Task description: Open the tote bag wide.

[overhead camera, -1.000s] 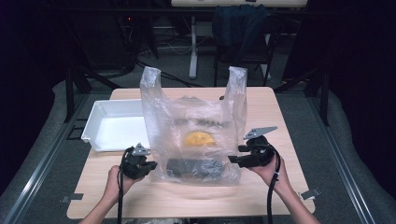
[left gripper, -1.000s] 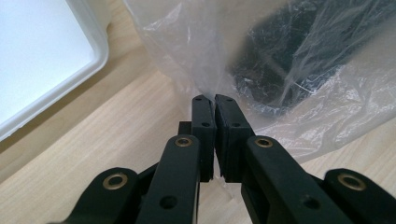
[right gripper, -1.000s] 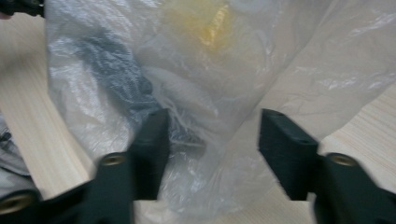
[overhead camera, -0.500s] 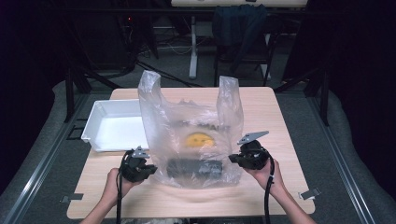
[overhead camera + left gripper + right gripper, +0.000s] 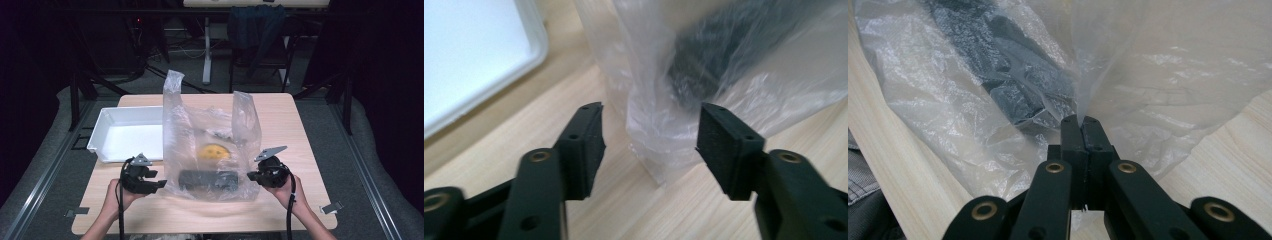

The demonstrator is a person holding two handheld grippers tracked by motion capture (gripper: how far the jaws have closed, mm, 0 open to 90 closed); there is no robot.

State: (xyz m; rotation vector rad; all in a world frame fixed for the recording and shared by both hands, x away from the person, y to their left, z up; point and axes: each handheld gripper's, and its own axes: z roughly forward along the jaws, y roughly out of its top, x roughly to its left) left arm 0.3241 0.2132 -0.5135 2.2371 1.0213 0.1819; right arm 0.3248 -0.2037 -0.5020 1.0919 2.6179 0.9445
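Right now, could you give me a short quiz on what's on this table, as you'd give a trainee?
1. True or false: the right gripper is pinching the clear plastic bag.
2. Which lies inside the bag? A) a black bundle and a yellow round thing B) a red cup C) a spoon
3. Fill in: the white tray lies on the person's ____ side of the bag.

Key: 1 true. 2 A. 3 left. The left gripper stands open, its jaws just opened, a bag corner between them.

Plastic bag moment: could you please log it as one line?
left tool: open, just released bag corner | right tool: shut on bag | bag: standing on table | tray: left
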